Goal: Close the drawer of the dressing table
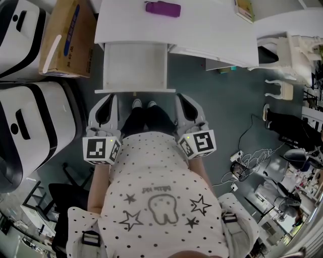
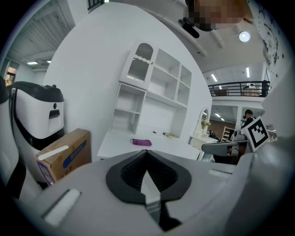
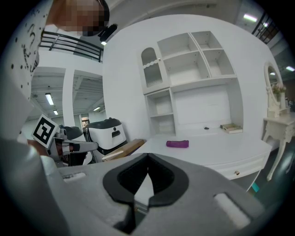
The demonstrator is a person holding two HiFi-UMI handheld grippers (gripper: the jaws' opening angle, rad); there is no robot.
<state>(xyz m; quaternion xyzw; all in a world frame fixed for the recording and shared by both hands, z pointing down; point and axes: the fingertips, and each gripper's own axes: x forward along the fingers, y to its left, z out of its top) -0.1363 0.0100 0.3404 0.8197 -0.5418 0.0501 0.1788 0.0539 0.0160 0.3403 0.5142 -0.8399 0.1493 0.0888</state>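
Grey floor runs under a white dressing table (image 1: 212,35), which stands at the top of the head view. A purple pouch (image 1: 162,8) lies on its top and a cardboard box (image 1: 65,38) stands beside it on the left. Its drawer (image 1: 135,60) is pulled far out toward the person, with the front panel nearest to the person's shoes (image 1: 144,104).

The left gripper (image 1: 110,100) is just beside the left end of that front panel, and the right gripper (image 1: 182,100) is just beside the right end. Both tongs are pressed together with nothing between them. Each gripper view shows the two dark pads meeting in one line, and beyond them only the table top and the shelves. Whether the tips already touch the panel I cannot say surely: from above they seem to meet its edge, but the view is steep.

I judge that the task is at its start, with the approach nearly done and the push not yet begun. The next move calls for both closed tips to be set against the front panel at the same height. Then they should press evenly forward, so that the drawer slides straight in and does not go askew.
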